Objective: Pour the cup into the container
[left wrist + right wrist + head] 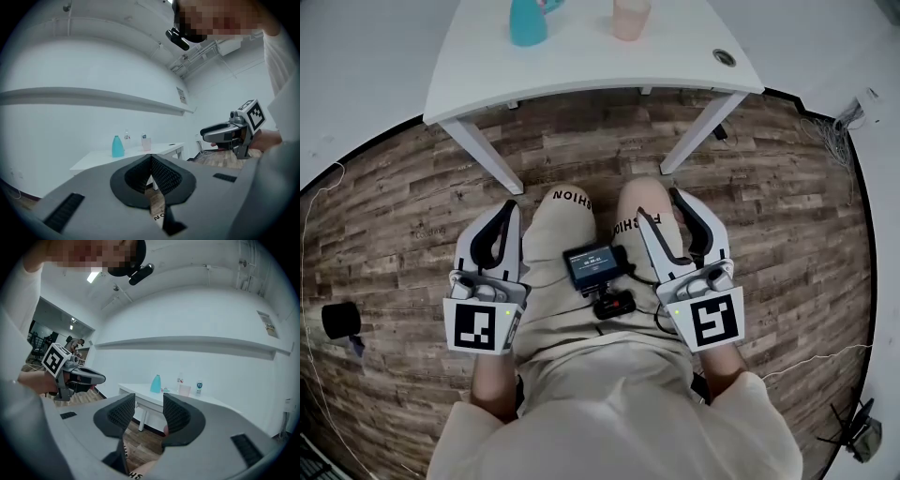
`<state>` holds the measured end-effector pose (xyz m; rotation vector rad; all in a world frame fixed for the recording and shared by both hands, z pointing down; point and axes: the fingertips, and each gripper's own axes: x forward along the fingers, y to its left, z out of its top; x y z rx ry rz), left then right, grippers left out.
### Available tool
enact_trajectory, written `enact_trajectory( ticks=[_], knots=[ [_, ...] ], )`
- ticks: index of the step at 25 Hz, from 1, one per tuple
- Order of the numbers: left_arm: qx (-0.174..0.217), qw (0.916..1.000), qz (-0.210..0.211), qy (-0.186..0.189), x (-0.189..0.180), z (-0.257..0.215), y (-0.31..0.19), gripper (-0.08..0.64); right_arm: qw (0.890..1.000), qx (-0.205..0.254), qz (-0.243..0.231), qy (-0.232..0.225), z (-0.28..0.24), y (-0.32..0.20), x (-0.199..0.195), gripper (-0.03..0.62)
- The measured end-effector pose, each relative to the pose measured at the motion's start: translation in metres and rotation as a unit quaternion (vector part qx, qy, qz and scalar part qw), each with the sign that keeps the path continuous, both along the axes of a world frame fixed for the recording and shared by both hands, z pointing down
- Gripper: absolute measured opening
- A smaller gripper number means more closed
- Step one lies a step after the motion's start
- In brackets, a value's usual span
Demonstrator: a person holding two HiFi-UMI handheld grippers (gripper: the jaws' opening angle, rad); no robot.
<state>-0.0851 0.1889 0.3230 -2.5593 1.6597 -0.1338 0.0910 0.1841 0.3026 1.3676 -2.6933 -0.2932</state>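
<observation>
A teal container [528, 23] and a pale pink cup [630, 19] stand on the white table [675, 66] in front of the seated person. The gripper views show the same container [117, 146] [155, 383] and cup [146, 143] [184, 390], small and distant. Both grippers rest over the person's lap, well short of the table. My left gripper [508, 208] [151, 158] has its pads meeting at the tips and holds nothing. My right gripper [661, 206] [149, 401] has its jaws apart with nothing between them.
A small black screen device [592, 265] lies on the lap between the grippers. A black object [339, 321] sits on the wooden floor at the left, and cables [839, 141] at the right. Two small bottles [199, 387] stand behind the cup.
</observation>
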Motion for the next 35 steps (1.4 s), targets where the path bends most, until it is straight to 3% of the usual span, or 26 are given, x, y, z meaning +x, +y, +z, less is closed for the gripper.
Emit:
enact_trajectory(
  ticks=[9, 19, 23, 32, 35],
  knots=[
    [0.003, 0.9999, 0.015, -0.004, 0.013, -0.002, -0.036, 0.012, 1.000, 0.001, 0.011, -0.003, -0.003, -0.029, 0.011, 0.184],
    [0.011, 0.9996, 0.024, -0.006, 0.025, -0.008, -0.031, 0.012, 1.000, 0.009, 0.015, -0.011, -0.024, -0.029, 0.019, 0.184],
    [-0.008, 0.9996, 0.026, 0.009, 0.017, 0.006, -0.028, 0.011, 1.000, 0.016, 0.012, -0.003, -0.026, -0.033, 0.007, 0.184],
    [-0.009, 0.9994, 0.005, 0.034, -0.011, -0.005, -0.024, 0.011, 0.999, 0.030, -0.018, 0.013, -0.034, -0.029, -0.025, 0.184],
    [0.003, 0.9998, 0.002, 0.019, -0.015, -0.007, -0.030, 0.012, 0.999, 0.025, -0.015, 0.013, -0.034, -0.034, -0.025, 0.184]
  ],
)
